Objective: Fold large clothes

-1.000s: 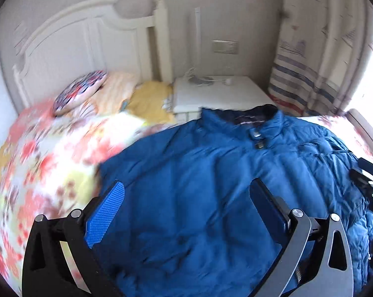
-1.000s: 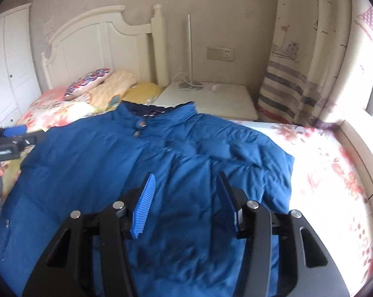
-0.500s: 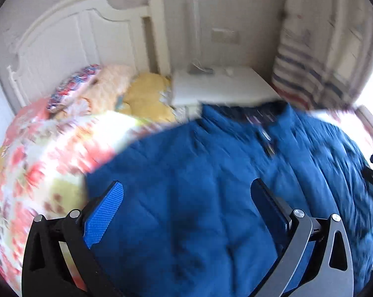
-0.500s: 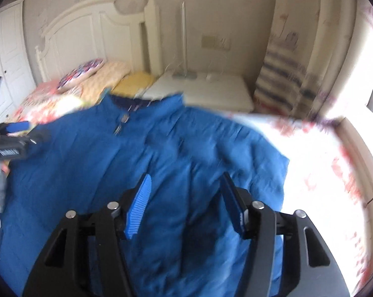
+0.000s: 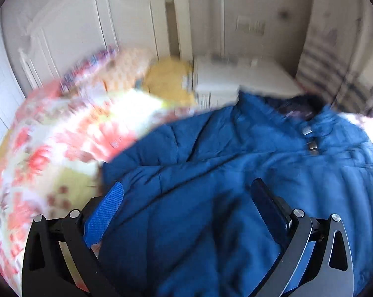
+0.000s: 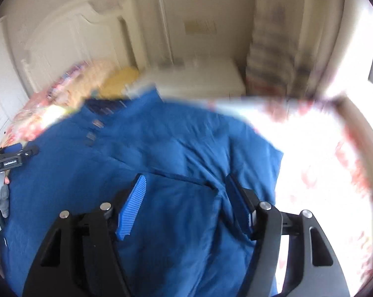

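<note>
A large blue quilted jacket (image 5: 236, 163) lies spread face up on the bed, collar toward the headboard, snaps visible at the neck; it also shows in the right wrist view (image 6: 176, 153). My left gripper (image 5: 186, 195) is open and empty, hovering low over the jacket's left side near its edge. My right gripper (image 6: 186, 185) is open and empty above the jacket's right side, over a crease. The left gripper also shows at the left edge of the right wrist view (image 6: 12, 159). Both views are motion-blurred.
The floral bedspread (image 5: 45, 153) lies under the jacket. Pillows (image 5: 127, 74) sit at the white headboard (image 5: 82, 27). A white nightstand (image 5: 243, 79) stands beyond the bed, a striped curtain (image 6: 273, 57) hangs to the right, and a bright window ledge (image 6: 359, 128) borders the bed.
Both grippers have dropped lower and moved forward over the jacket. The right gripper's jaws have opened wider. The left gripper stays wide open.
</note>
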